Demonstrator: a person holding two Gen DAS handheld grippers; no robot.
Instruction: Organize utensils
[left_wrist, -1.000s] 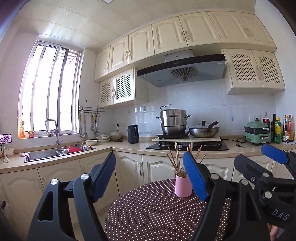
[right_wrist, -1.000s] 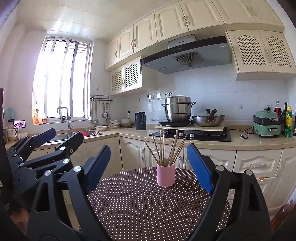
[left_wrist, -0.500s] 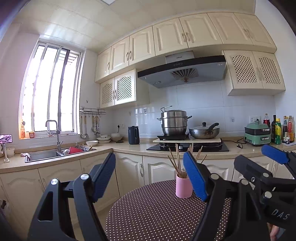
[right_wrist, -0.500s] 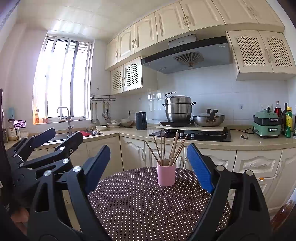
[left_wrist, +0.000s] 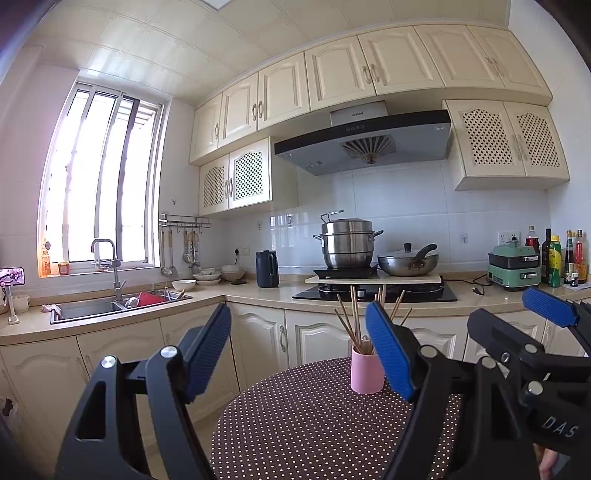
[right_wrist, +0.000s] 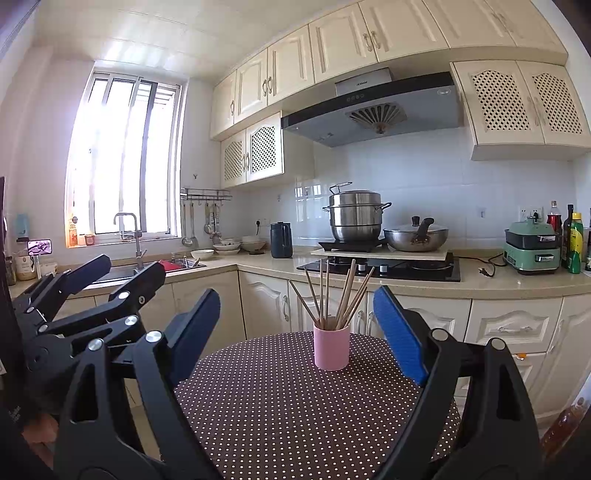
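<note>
Chopsticks in pink cup, table otherwise bare.

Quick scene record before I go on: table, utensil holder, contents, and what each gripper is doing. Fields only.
table: round table with a dark polka-dot cloth
holder: pink cup, upright on the table
contents: wooden chopsticks standing in the cup, splayed apart
left gripper: open, empty, apart from the cup
right gripper: open, empty, cup seen between its fingers but farther off
background: counter with stove behind the table
</note>
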